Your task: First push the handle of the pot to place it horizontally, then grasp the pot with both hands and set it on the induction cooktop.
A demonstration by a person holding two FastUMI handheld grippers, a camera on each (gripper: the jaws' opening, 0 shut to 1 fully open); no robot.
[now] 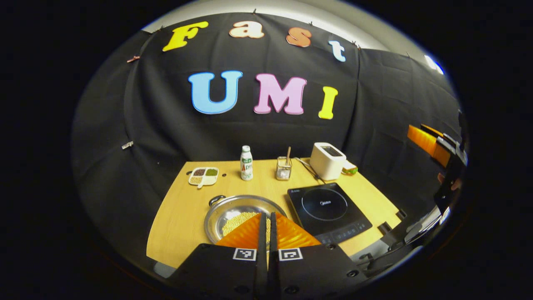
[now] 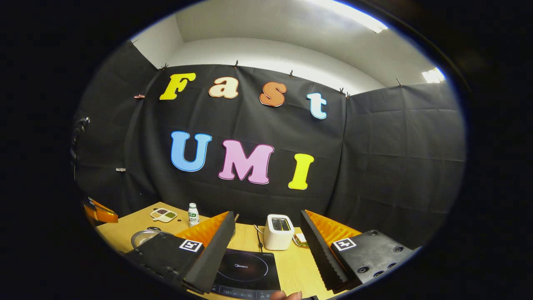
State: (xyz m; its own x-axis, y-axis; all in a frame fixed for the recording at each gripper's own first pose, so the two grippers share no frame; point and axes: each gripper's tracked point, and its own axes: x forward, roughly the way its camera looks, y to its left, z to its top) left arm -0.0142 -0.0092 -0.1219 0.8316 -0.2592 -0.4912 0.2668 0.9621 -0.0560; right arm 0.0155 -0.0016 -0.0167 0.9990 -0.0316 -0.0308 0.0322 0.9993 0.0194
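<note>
**Hovering over the pot, cooktop waiting alongside**

Looking along the left claw [image 1: 266, 216], I see its two fingers pressed together with nothing between them, held above the near edge of the desk [image 1: 175, 225]. Just beyond the fingertips sits the pot [image 1: 233, 210], a shallow metal pan with pale yellow grains inside and a dark handle [image 1: 216, 200] at its far-left rim. The induction cooktop [image 1: 327, 210] lies flat just to the pot's right, apart from it. Farther back stand a divided dish [image 1: 203, 176], a small bottle [image 1: 246, 163], a glass jar [image 1: 284, 168] with a stick in it, and a white toaster [image 1: 327, 161]. At the right edge the other claw shows, gripped by a hand [image 1: 452, 181].

From the right gripper view, the right claw [image 2: 266, 233] is spread wide and empty above the cooktop [image 2: 247, 271], the toaster [image 2: 278, 231] showing between its fingers. The pot [image 2: 143, 238] peeks out at the left, still on the desk [image 2: 120, 233].
</note>
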